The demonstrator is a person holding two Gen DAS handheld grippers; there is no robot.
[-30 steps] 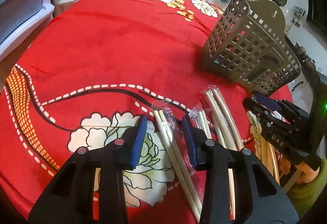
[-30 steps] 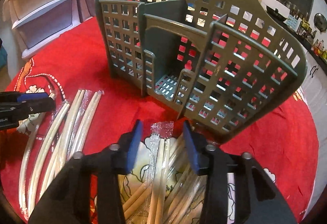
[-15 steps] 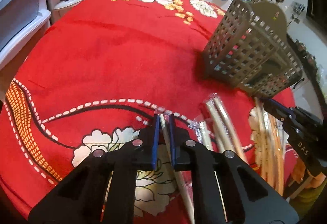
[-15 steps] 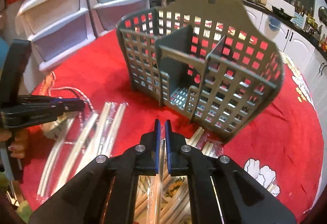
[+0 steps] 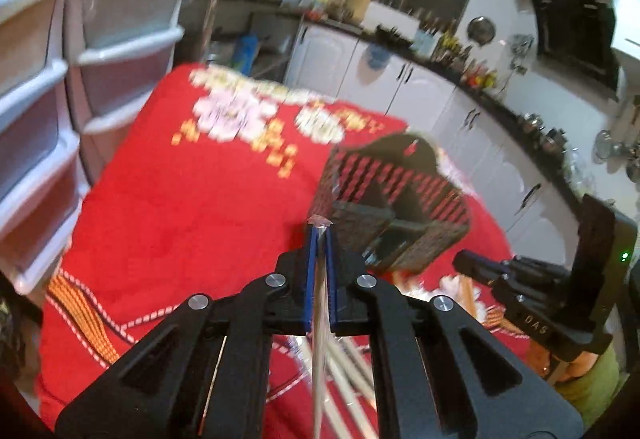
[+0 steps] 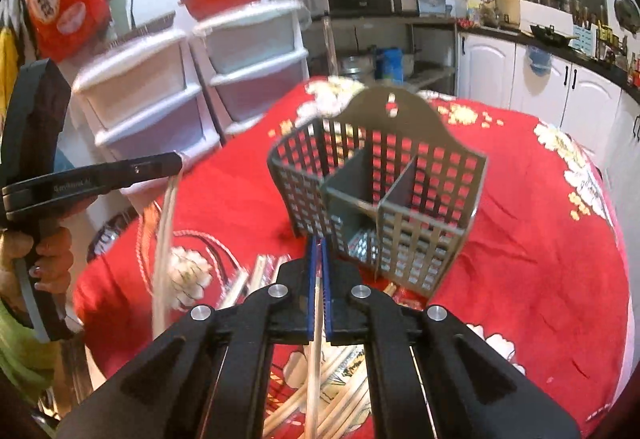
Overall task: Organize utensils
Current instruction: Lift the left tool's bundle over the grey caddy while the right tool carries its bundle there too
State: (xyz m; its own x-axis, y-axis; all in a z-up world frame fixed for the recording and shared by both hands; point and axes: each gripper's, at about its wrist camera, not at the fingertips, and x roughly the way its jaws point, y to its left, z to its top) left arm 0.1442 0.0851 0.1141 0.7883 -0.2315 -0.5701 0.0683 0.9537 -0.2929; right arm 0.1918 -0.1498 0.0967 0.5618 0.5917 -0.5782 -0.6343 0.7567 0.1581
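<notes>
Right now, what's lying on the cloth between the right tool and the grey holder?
Only bare red tablecloth separates the right tool from the holder, seen in the right wrist view.

A grey lattice caddy (image 6: 376,195) stands upright on the desk (image 6: 540,251), its arched back panel with a hanging hole rising above two open front compartments split by a solid divider. One wrapped chopstick pair (image 6: 164,239) hangs steeply, lifted clear of the desk. A second pair (image 6: 316,343) is pinched between jaws in front of the caddy. More pale pairs (image 6: 344,395) lie heaped on the desk.
</notes>
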